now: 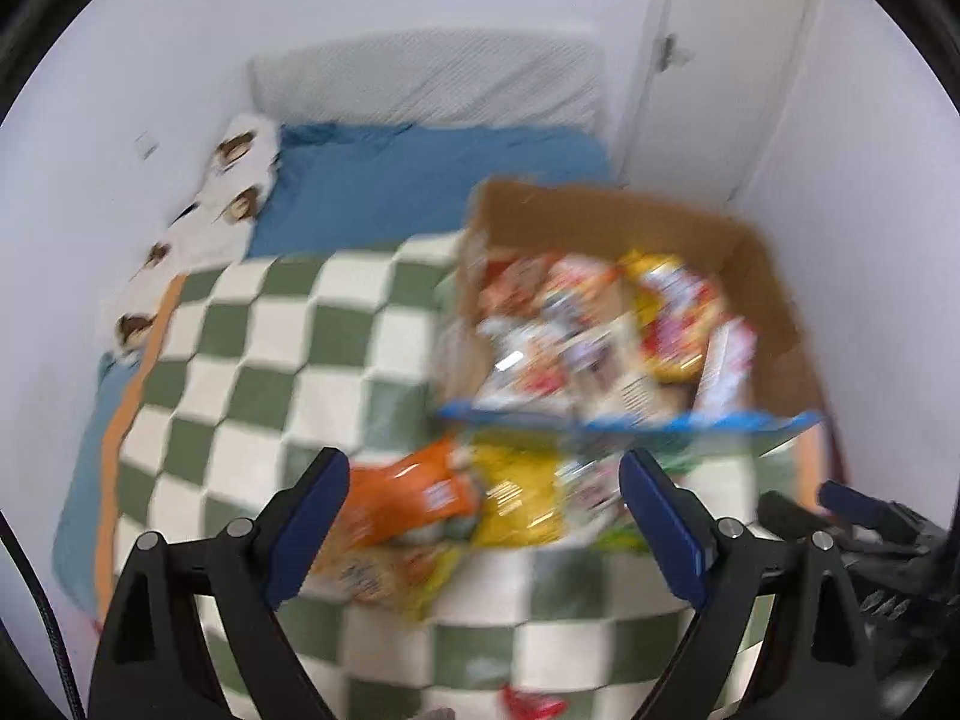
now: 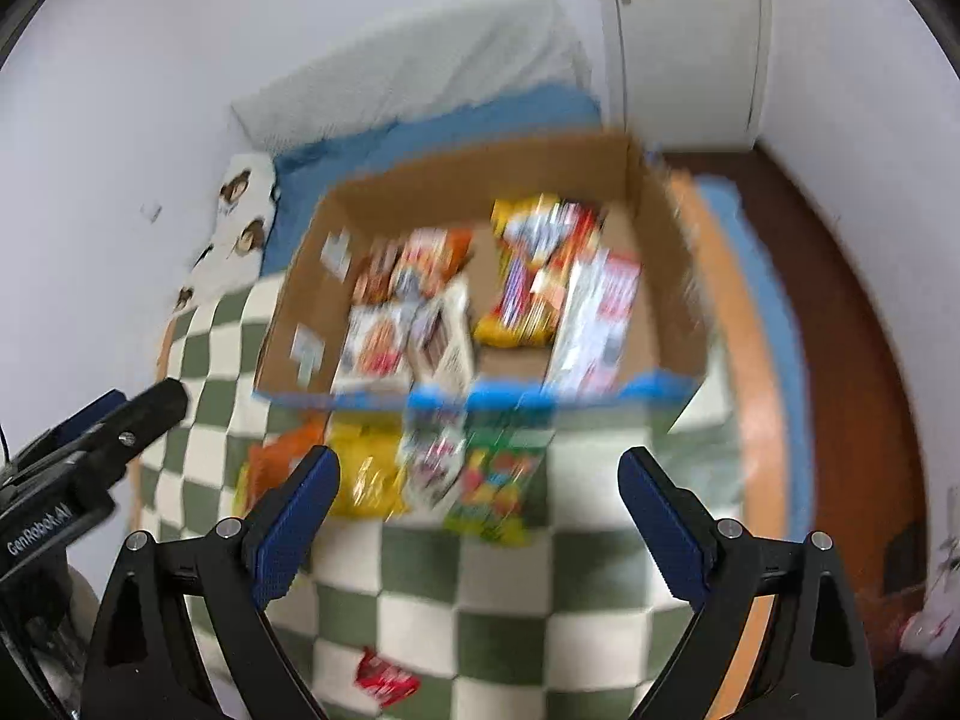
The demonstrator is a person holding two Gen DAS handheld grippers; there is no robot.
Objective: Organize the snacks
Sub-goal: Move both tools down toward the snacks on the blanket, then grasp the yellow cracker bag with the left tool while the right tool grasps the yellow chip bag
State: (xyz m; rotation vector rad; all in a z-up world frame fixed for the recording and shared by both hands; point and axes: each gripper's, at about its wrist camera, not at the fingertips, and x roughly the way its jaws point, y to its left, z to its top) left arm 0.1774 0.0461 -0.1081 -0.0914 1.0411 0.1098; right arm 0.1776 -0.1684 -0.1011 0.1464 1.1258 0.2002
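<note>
Both views are blurred by motion. A cardboard box (image 1: 774, 294) with a blue front edge sits on the checkered blanket and holds several snack packs (image 1: 606, 330); it also shows in the right wrist view (image 2: 312, 300). Loose snacks lie in front of it: an orange bag (image 1: 408, 498), a yellow bag (image 1: 522, 498) and a green pack (image 2: 492, 492). A small red packet (image 2: 384, 678) lies nearer. My left gripper (image 1: 483, 480) is open and empty above the loose bags. My right gripper (image 2: 477, 480) is open and empty above the loose pile.
The green-and-white checkered blanket (image 1: 270, 372) covers a bed with a blue sheet (image 1: 420, 180) and a white pillow (image 1: 432, 78). White walls stand at the left and back. A white door (image 2: 690, 30) and brown floor (image 2: 840, 300) lie at the right.
</note>
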